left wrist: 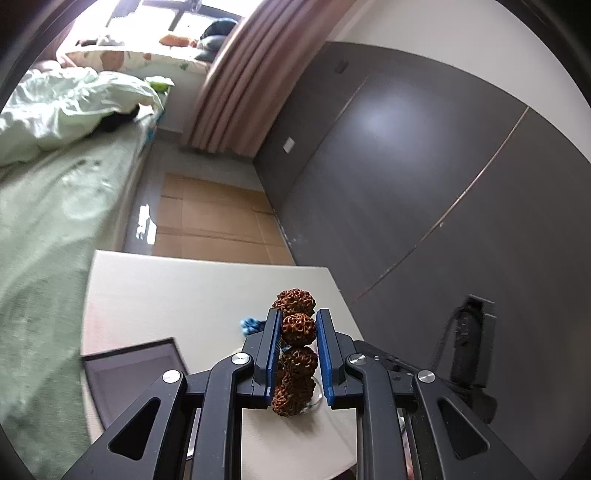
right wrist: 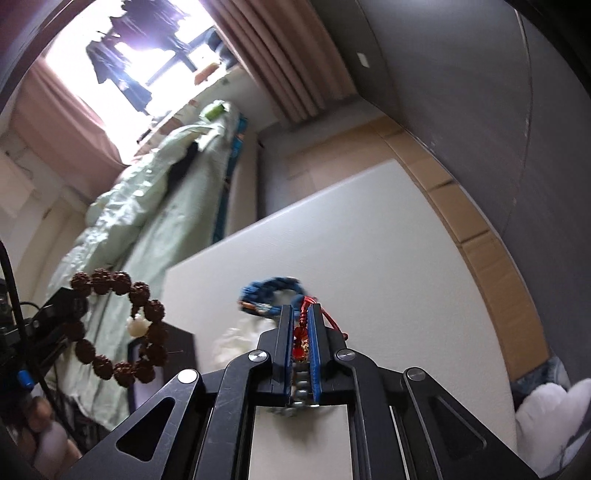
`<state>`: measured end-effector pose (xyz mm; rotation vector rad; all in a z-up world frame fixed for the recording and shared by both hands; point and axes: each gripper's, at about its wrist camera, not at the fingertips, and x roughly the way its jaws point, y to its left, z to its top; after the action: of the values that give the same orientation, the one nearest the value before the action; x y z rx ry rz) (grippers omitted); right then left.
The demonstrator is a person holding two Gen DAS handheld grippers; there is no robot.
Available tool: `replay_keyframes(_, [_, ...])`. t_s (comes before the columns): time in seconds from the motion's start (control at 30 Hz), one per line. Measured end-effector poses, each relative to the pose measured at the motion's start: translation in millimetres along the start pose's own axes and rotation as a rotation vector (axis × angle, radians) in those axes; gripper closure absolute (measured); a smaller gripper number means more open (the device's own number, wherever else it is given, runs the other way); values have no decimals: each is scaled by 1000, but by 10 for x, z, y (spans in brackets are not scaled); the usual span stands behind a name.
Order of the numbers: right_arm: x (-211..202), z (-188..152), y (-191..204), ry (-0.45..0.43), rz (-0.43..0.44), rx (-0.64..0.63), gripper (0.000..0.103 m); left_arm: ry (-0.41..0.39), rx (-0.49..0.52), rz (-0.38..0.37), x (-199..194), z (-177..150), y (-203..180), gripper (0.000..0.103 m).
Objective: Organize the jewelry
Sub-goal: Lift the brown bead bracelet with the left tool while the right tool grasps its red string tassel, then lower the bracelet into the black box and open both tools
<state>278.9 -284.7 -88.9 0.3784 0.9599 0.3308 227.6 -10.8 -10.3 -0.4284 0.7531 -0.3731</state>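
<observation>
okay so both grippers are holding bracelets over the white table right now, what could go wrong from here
1. The left gripper pinches the brown bead bracelet by a single round bead; the rest hangs free, so it could roll out.
2. The right gripper clamps the red cord bracelet with a metal chain bunched between its pads; they may tangle.
3. The blue bracelet lies right ahead and could snag.

Sunlit window (right wrist: 147, 55), pink curtains (left wrist: 236, 85), green-sheeted bed (left wrist: 44, 206).

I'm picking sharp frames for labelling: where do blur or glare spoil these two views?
Left wrist view: window blown out, green bedding smeared, brown bead bracelet sharp. Right wrist view: window glares, blue bracelet motion-blurred.
</observation>
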Motion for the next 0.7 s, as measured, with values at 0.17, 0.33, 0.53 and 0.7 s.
replay_keyframes(0.17, [-105, -35, 257, -36, 69, -29, 94, -23, -13, 51, -179, -13, 144, 83])
replay_keyframes(0.33, [-166, -118, 504, -61, 131, -63, 94, -31, -42, 111, -280, -47, 335, 83])
replay_keyframes(0.53, [-149, -232, 777, -60, 186, -87, 94, -19, -66, 154, -318, -90, 520, 83])
replay_keyframes(0.7, [-51, -335, 1039, -44, 243, -111, 94, -28, -72, 161, -376, -96, 583, 83])
